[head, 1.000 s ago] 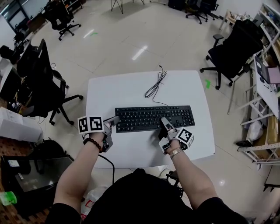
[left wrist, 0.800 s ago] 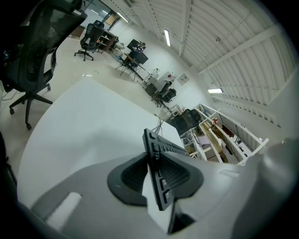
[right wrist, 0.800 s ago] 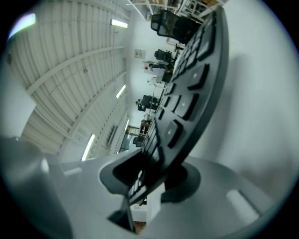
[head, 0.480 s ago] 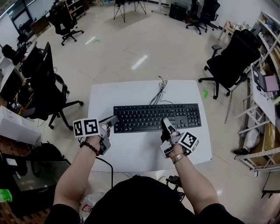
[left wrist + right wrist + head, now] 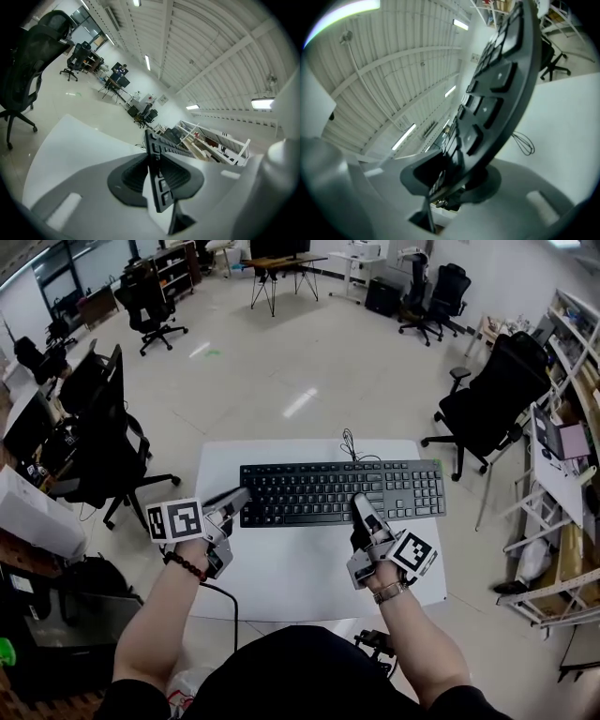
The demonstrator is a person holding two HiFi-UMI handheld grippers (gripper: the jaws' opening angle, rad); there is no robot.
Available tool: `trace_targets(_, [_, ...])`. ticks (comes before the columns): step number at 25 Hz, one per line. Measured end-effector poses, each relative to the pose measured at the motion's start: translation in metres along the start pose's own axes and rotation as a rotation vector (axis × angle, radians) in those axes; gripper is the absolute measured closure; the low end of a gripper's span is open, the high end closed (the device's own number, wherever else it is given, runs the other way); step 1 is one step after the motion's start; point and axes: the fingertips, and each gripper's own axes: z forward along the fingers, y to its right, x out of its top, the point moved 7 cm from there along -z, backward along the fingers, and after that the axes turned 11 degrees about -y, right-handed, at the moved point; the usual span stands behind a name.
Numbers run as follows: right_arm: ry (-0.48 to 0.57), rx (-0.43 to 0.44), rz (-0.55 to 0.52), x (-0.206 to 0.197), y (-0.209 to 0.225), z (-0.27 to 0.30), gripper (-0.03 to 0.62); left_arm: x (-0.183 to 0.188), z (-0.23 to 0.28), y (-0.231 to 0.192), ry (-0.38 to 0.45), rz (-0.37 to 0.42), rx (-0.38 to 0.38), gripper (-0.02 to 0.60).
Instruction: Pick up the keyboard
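Observation:
A black keyboard (image 5: 337, 491) hangs above the white table (image 5: 281, 568), lifted off it, its cable (image 5: 351, 444) trailing from the far edge. My left gripper (image 5: 239, 500) is shut on the keyboard's left end; in the left gripper view the keyboard edge (image 5: 157, 176) stands between the dark pads. My right gripper (image 5: 361, 506) is shut on the near edge right of the middle. The right gripper view shows the keyboard (image 5: 497, 89) clamped between the pads, with the keys facing left.
Black office chairs stand at the left (image 5: 98, 427) and right (image 5: 492, 399) of the table. Shelving (image 5: 567, 474) runs along the right side. More desks and chairs (image 5: 281, 263) sit far across the tiled floor.
Both grippers have risen with the keyboard, which has come up off the table and looks larger and nearer in the head view. The cable has been drawn up with it.

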Motion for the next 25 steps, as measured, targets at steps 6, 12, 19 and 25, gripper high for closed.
trace_targets(6, [0.005,0.021,-0.085,0.012,-0.027,0.001,0.479,0.010,-0.012,0.011,0.044,0.019,-0.023,0.494])
trace_targets(12, [0.015,0.032,-0.138,0.017,-0.041,-0.005,0.479,0.013,-0.017,0.023,0.071,0.041,-0.038,0.494])
trace_targets(19, [0.018,0.045,-0.149,0.020,-0.048,-0.007,0.479,0.015,-0.020,0.029,0.085,0.055,-0.042,0.494])
trace_targets(25, [0.016,0.057,-0.178,0.021,-0.049,-0.005,0.479,0.015,-0.021,0.028,0.092,0.058,-0.046,0.494])
